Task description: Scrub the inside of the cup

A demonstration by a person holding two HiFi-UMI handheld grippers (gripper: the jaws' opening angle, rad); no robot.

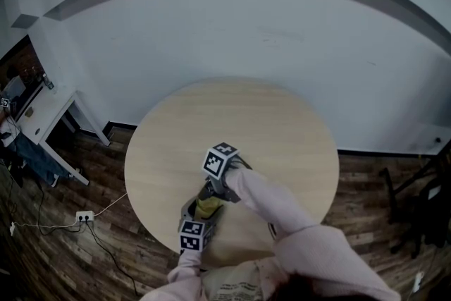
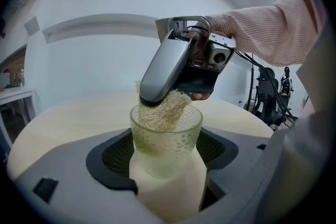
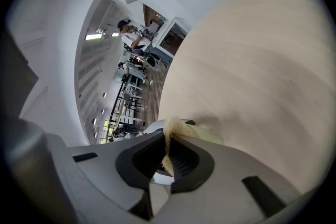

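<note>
So, the left gripper [image 2: 167, 157] is clamped around the frosted green cup [image 2: 165, 139] at the near side of the round table [image 1: 282, 127]. The right gripper [image 3: 167, 145] pinches a mesh scrubber [image 2: 161, 112], stuffed into the cup's mouth.

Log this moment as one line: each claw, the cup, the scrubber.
left claw: shut on cup | right claw: shut on mesh scrubber | mesh scrubber: partly inside cup mouth | cup: upright
</note>
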